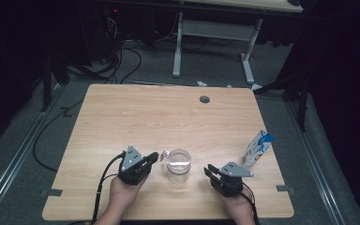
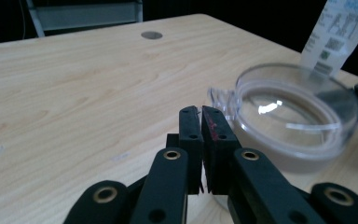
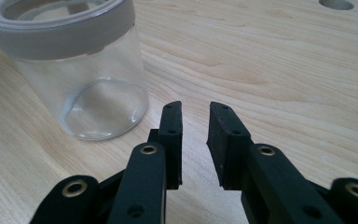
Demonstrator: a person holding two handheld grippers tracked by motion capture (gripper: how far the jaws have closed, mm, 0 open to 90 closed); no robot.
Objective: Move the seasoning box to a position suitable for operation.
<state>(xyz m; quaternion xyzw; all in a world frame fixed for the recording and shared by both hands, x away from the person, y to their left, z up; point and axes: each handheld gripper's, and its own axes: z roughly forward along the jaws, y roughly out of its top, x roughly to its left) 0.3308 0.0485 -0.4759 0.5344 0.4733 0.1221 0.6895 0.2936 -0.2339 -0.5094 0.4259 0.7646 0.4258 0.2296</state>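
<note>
A clear glass jar (image 1: 178, 165) with a transparent lid stands near the front middle of the wooden table (image 1: 168, 117). My left gripper (image 1: 155, 157) sits just left of it, jaws shut with nothing between them. In the left gripper view the tips (image 2: 200, 109) lie close beside the lid's small tab (image 2: 218, 97) on the jar (image 2: 293, 107). Right of the jar, a short gap away, my right gripper (image 1: 210, 169) is open. In the right gripper view its jaws (image 3: 195, 106) stand apart and empty, with the jar (image 3: 74, 60) ahead to the left.
A white and blue pouch (image 1: 258, 147) stands upright near the table's right edge, behind my right gripper; it also rises behind the jar (image 2: 340, 32). A round cable hole (image 1: 204, 99) lies at the far side. Another desk's legs (image 1: 178, 47) stand beyond the table.
</note>
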